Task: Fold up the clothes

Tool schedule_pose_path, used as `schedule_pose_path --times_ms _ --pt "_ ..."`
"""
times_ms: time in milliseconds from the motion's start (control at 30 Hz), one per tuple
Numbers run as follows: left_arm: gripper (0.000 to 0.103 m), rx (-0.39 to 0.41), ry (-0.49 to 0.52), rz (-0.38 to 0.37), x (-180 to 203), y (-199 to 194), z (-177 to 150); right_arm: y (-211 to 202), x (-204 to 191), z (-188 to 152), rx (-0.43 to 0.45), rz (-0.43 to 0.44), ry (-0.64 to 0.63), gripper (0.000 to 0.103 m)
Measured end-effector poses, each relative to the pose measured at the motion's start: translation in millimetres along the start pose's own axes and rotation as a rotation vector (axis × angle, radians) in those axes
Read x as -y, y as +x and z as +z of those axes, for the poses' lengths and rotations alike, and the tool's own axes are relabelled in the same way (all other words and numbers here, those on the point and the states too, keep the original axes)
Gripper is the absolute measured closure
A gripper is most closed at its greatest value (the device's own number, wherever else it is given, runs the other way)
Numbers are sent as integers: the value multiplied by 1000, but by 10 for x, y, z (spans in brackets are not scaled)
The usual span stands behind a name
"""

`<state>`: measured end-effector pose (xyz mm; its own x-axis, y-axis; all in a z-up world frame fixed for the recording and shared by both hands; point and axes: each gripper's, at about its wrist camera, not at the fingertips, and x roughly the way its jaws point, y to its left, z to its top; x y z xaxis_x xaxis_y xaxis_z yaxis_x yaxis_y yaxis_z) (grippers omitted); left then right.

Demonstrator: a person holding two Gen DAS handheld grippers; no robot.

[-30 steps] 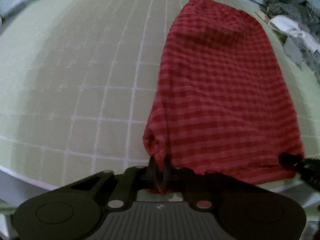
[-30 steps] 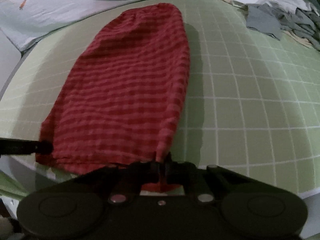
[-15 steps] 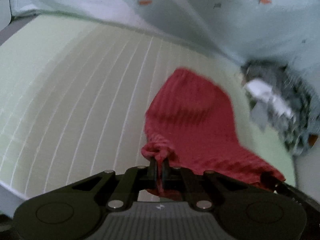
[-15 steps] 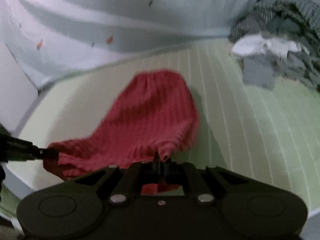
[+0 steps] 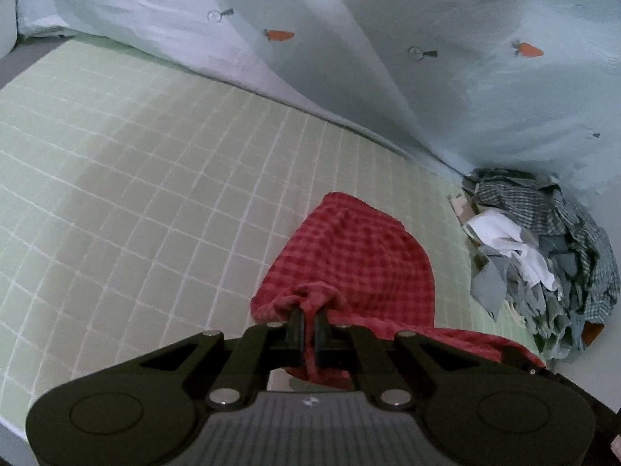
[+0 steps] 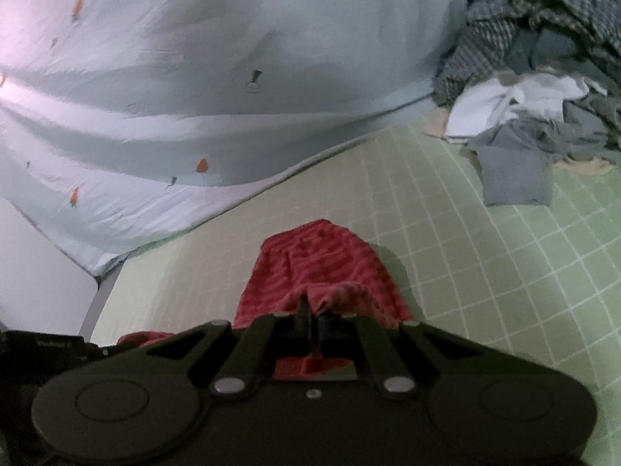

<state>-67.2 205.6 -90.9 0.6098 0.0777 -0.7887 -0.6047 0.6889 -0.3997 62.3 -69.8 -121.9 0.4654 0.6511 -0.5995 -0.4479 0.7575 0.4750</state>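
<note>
A red checked garment [image 5: 361,256] lies on the green grid mat [image 5: 155,202], its near edge lifted off the mat. My left gripper [image 5: 308,312] is shut on the garment's near left corner. My right gripper [image 6: 310,306] is shut on the near right corner of the garment [image 6: 318,260]. The near edge sags between the two grippers. The far end of the garment rests on the mat. The right gripper's tip shows at the lower right of the left wrist view [image 5: 520,361].
A pile of grey, white and checked clothes [image 5: 543,248] sits at the mat's far right corner, also in the right wrist view [image 6: 535,89]. A pale blue sheet with carrot prints [image 5: 388,46] hangs behind the mat. The mat's left edge [image 6: 104,295] is close.
Both grippers have lifted the garment's near edge up and carried it forward over the far part. The garment, flat and long before, now looks short and bunched.
</note>
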Motion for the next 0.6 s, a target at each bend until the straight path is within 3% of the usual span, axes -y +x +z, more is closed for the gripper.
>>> schedule_pose_path --times_ms 300,467,567,600 --pt "99 -49 -25 -11 16 600 514 651 197 399 -32 -13 58 100" --pt "98 -45 -15 44 -8 789 632 1220 406 712 -111 -38 152 98" --pt "84 -43 -8 77 -23 902 704 1485 497 835 -128 -88 127 90" --pt "68 -42 -6 88 -27 940 727 1533 507 862 -124 -121 116 83"
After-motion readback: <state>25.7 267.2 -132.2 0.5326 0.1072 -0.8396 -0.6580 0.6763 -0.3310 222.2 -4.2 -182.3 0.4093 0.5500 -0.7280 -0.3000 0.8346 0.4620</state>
